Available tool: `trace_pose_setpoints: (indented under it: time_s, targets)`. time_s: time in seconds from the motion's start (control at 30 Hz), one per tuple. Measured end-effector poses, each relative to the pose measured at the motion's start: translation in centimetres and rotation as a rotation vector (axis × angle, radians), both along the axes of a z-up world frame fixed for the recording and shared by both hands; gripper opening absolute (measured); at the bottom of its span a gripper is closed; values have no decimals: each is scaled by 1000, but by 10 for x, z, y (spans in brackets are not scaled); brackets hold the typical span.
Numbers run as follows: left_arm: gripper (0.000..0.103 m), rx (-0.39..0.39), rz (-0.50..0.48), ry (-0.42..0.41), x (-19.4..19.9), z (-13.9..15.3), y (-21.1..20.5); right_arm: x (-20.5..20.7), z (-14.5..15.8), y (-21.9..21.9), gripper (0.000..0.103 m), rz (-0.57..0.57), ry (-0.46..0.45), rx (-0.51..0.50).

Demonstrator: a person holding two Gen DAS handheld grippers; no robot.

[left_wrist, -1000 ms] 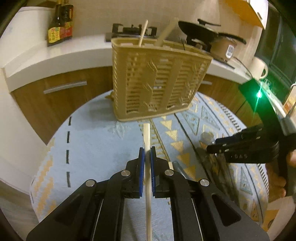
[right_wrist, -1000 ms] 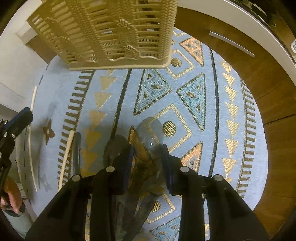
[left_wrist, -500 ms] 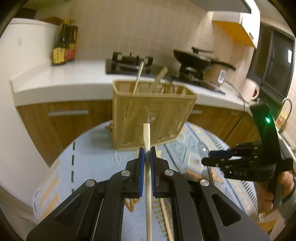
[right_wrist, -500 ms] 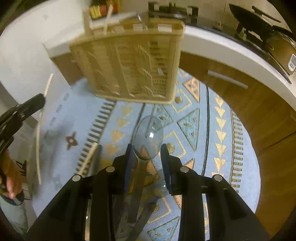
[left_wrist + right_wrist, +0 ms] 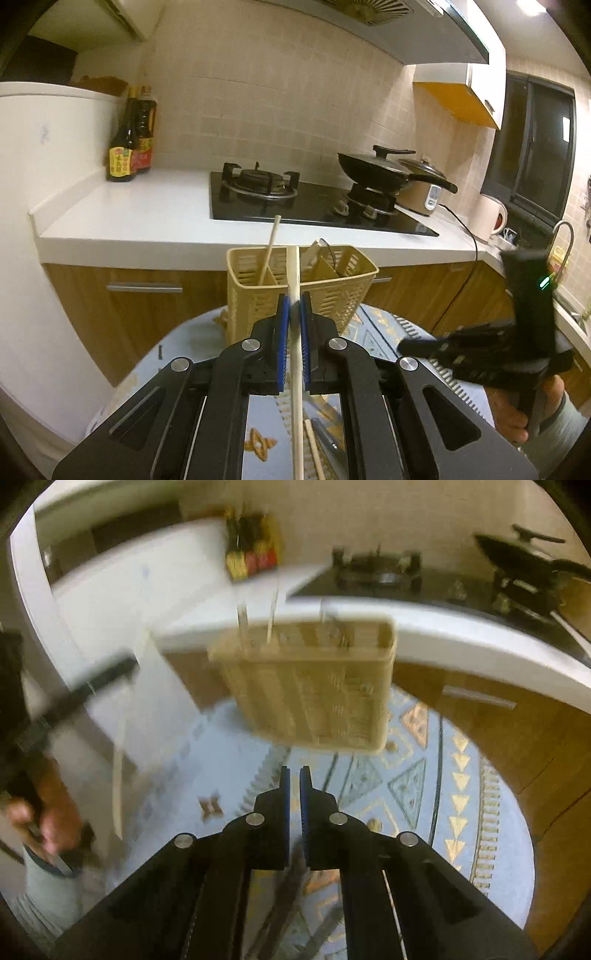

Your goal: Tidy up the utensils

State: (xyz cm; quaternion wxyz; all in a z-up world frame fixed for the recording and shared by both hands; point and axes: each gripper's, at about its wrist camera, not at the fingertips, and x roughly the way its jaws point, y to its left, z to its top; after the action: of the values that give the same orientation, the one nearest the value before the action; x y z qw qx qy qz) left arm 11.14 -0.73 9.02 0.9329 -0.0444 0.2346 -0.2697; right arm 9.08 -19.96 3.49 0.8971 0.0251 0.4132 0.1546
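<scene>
- Left tool [image 5: 293,308] pinching chopstick [image 5: 295,354], tip before tan basket [image 5: 332,291] on patterned round counter [image 5: 480,805].
- Right tool [image 5: 294,781] nearly pressed together, nothing visible between.
- Behind: stove [image 5: 280,199], bottles [image 5: 131,147].

The basket [image 5: 301,284] is tan with little holes, the chopstick [image 5: 295,332] is pale wood, the cloth [image 5: 424,794] is light blue with gold triangles and dark stripes, the gripper pads [image 5: 282,314] are blue, and the far counter [image 5: 147,214] is white.
</scene>
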Motion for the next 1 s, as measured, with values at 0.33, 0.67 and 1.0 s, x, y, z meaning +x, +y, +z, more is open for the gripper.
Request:
trace_pose_setpoints:
  time_s: [0.33,0.67,1.0]
  targets:
    - [4,-23,6,71,16,-24,14,53,-74,43,12,121,322,-46]
    - [4,-37,-6,86,22,-31,25,60,-53,43,70,46,168,-8]
    - [4,-54,5,92,34,-36,28,95,-89,76,54,33,324,-161]
